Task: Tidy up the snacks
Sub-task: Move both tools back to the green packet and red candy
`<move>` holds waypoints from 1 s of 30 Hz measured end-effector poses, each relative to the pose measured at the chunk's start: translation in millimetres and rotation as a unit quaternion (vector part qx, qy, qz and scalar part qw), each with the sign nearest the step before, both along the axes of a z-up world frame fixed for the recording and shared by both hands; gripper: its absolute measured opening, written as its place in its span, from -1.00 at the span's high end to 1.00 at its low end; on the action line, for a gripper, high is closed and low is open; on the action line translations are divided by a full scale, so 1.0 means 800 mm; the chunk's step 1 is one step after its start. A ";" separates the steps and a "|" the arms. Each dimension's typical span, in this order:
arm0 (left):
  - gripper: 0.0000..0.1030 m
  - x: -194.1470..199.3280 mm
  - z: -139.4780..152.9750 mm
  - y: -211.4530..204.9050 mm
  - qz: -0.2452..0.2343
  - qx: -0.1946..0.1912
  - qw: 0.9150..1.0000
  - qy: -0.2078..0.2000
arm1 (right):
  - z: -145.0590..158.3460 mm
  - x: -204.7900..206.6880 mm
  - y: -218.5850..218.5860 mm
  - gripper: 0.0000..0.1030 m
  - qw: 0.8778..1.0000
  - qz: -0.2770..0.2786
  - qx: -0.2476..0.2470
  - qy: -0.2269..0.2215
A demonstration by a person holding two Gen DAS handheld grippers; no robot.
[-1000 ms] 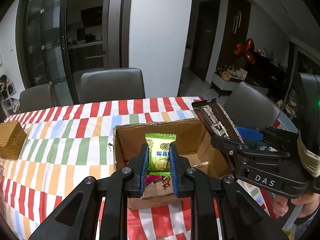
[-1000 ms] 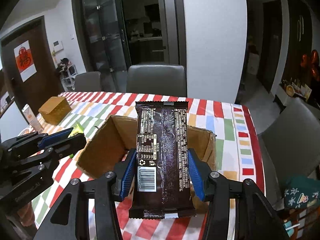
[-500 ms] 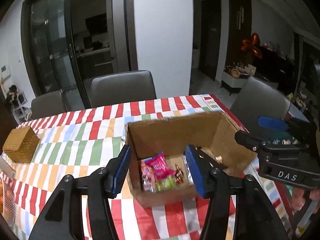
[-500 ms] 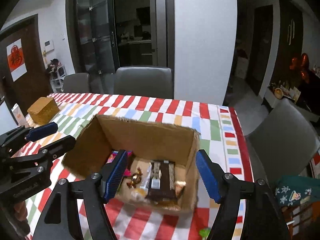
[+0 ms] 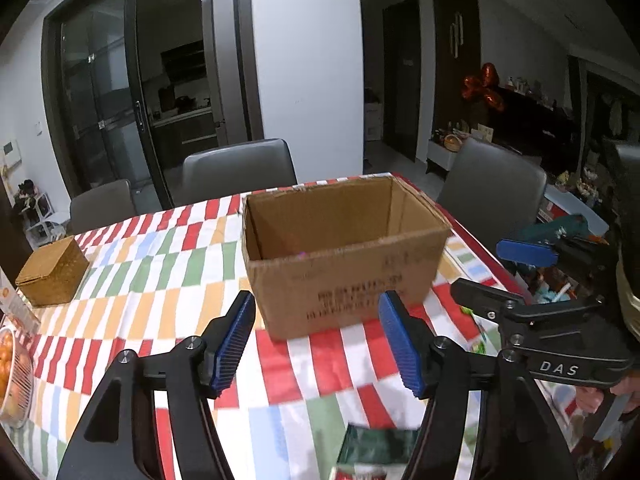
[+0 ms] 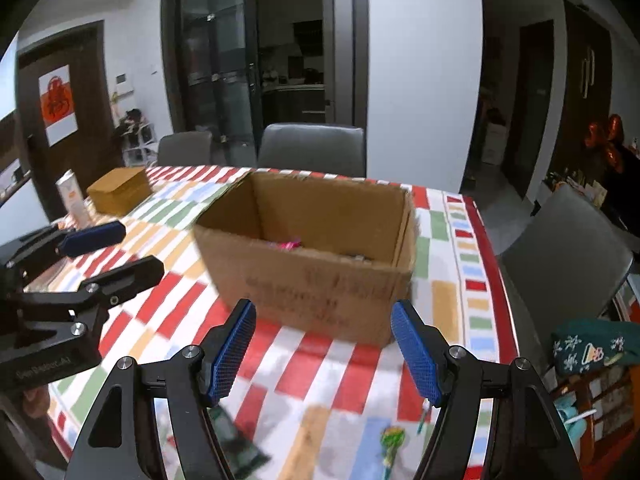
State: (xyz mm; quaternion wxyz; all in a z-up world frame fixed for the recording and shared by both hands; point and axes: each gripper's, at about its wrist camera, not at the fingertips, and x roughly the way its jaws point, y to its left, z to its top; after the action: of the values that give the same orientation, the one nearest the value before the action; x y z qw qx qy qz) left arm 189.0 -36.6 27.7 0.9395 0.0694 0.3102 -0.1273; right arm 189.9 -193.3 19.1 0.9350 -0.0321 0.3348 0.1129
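Between picks: left hand-held gripper opening, right hand-held gripper wide, both empty; next reqs dark green packet at 6 o'clock, then cardboard box.

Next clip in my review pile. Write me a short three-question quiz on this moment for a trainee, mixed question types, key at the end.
1. True or false: the left gripper holds a snack between its blue pads.
2. Where does the small woven wicker box sit relative to the open brown cardboard box in the left wrist view? A) left of it B) inside it C) on top of it
3. Fill in: the pink wrapper lies ___ the cardboard box.

Key: 1 false: nothing is between the jaws, which are opening. 2 A. 3 inside.
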 end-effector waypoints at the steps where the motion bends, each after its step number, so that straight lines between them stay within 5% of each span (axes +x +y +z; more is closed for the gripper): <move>1: -0.24 -0.011 -0.004 0.001 0.001 0.002 1.000 0.000 | -0.003 -0.008 0.002 -0.38 1.000 0.004 -0.002 0.001; 13: -0.26 -0.085 -0.070 0.009 -0.019 0.023 0.999 0.019 | -0.055 -0.071 0.033 -0.38 0.997 0.071 -0.027 0.034; 23: -0.26 -0.114 -0.144 0.011 -0.059 0.043 0.994 0.087 | -0.116 -0.100 0.056 -0.38 0.989 0.110 -0.055 0.079; 30: -0.26 -0.101 -0.188 0.018 -0.066 0.016 0.987 0.143 | -0.149 -0.098 0.068 -0.38 0.981 0.131 -0.087 0.111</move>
State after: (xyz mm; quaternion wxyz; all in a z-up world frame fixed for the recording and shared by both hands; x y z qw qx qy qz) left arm 108.1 -22.3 -123.0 0.8739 0.0855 0.4380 -0.1928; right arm 111.6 -138.7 -99.7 0.8629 -0.1440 0.4377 0.2076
